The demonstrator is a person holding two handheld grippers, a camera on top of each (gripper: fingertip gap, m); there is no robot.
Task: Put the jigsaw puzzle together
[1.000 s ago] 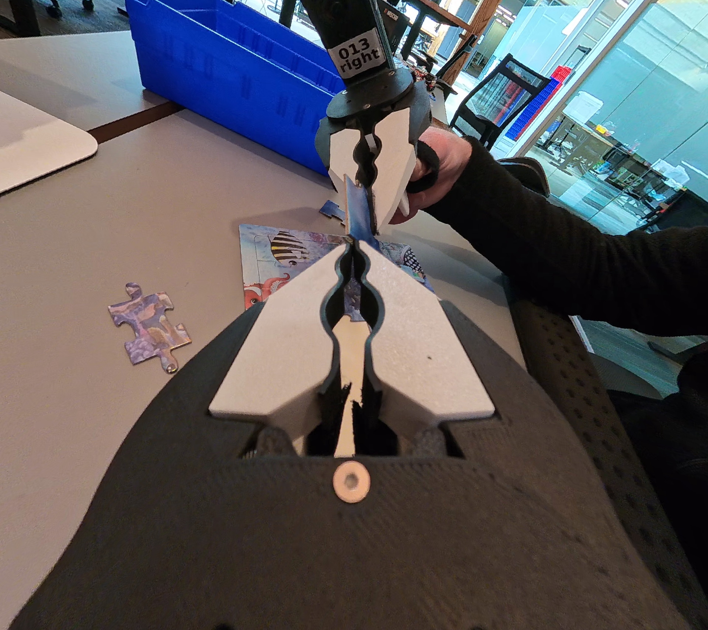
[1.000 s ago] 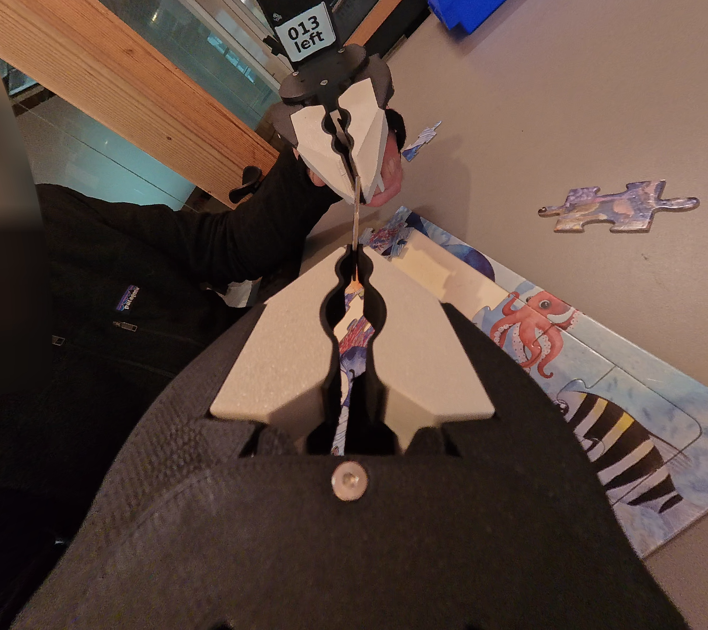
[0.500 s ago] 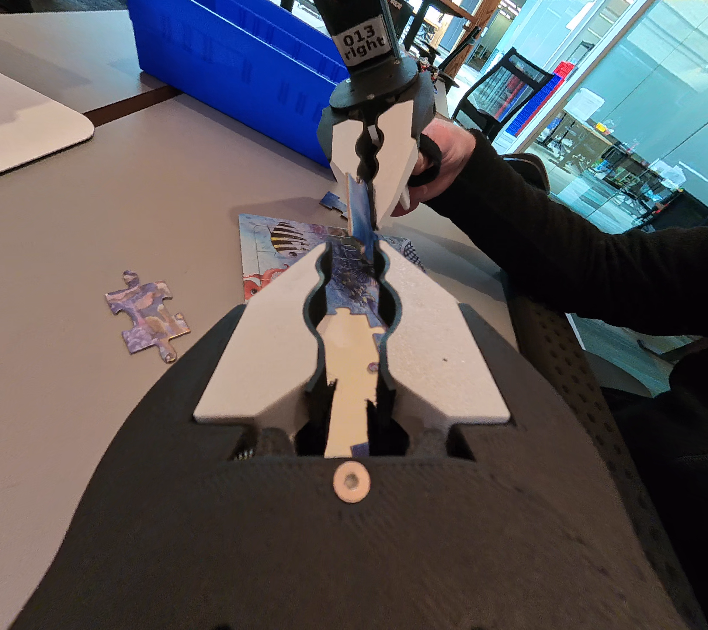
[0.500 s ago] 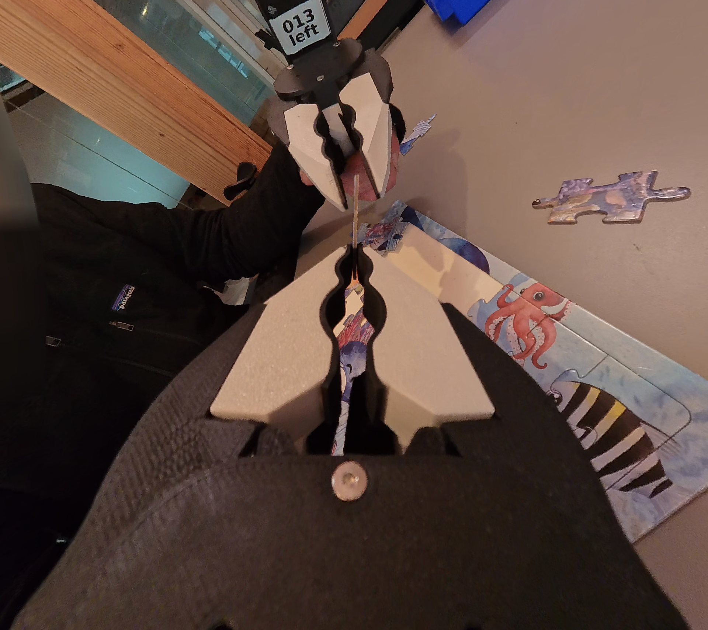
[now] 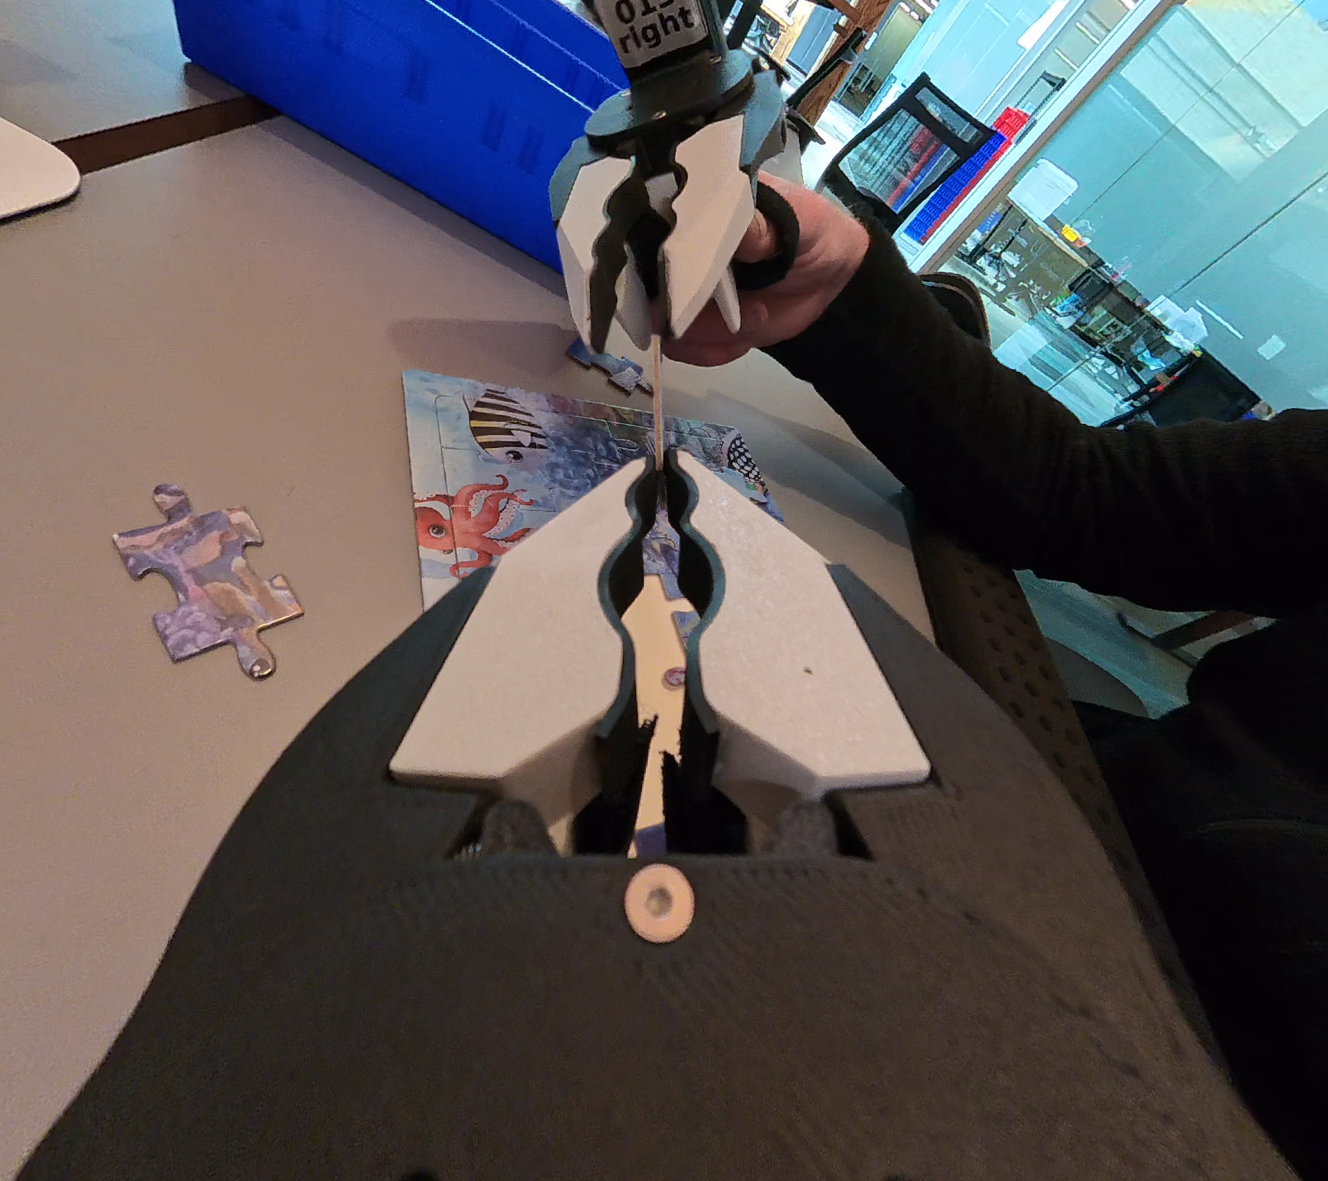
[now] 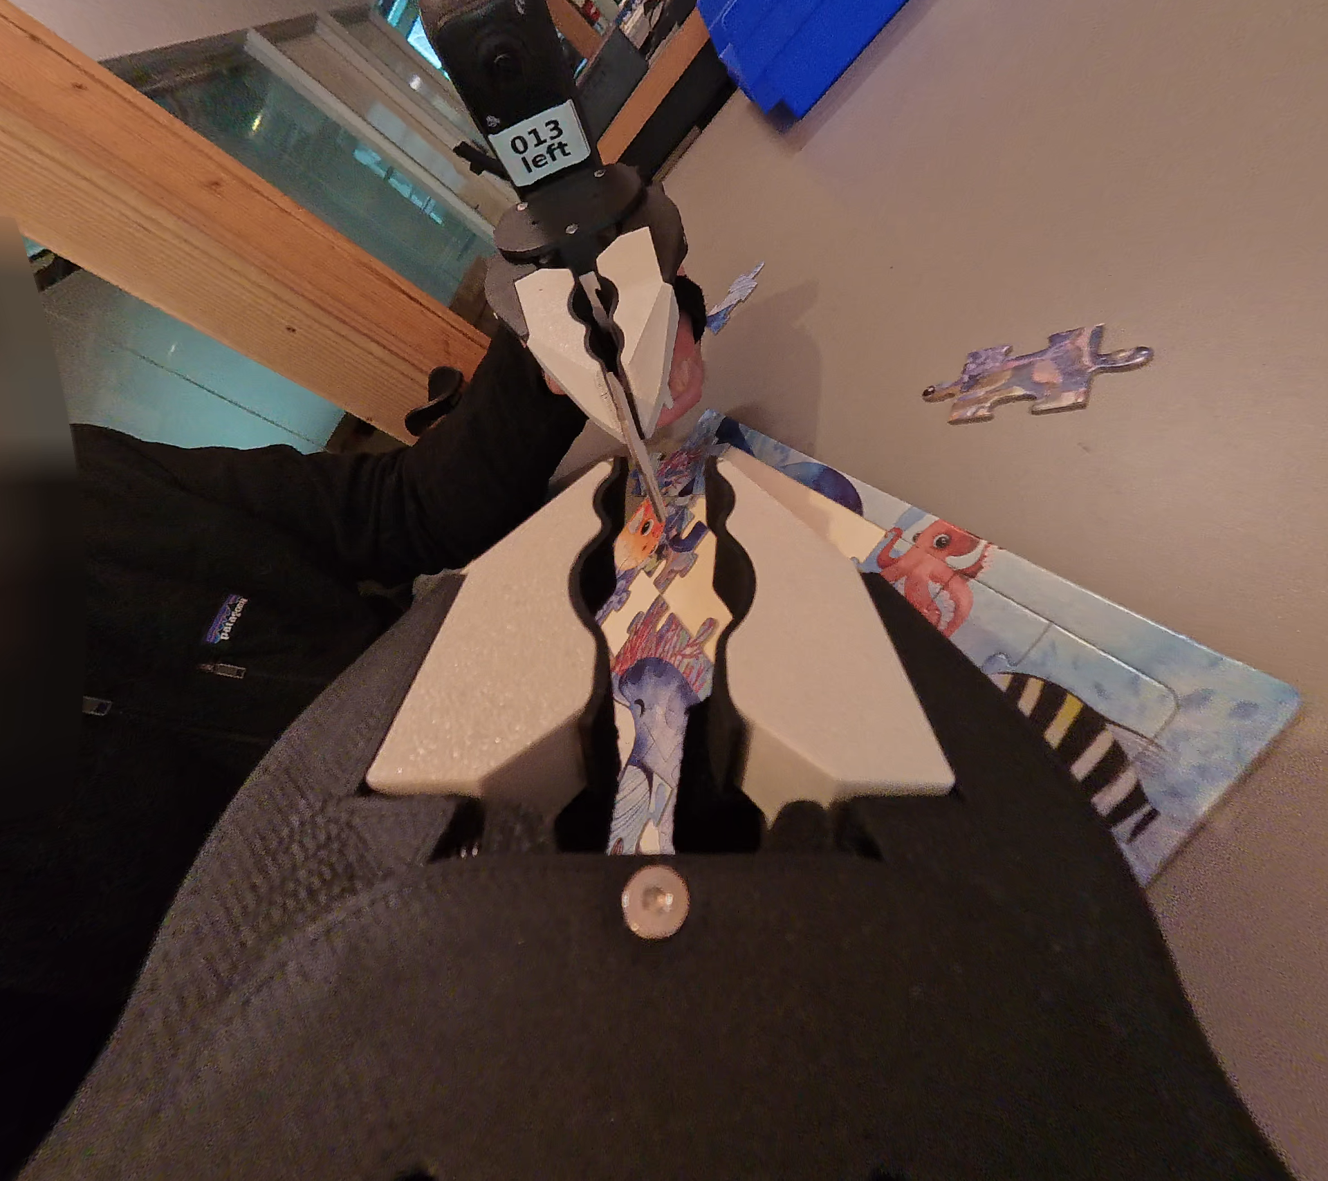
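Grippers ours, left gripper [image 5: 657, 464] clamped on puzzle piece [image 5: 655, 406] held edge-on above puzzle board [image 6: 1150, 708], our right gripper [image 6: 665, 464] spread apart, loose piece [image 5: 208, 579] lying on table [image 5: 215, 320].

Puzzle board [image 5: 460, 464] lies on the table [image 5: 215, 320]; loose piece [image 5: 208, 579] at its nine o'clock, bin [image 5: 345, 19] at twelve behind.
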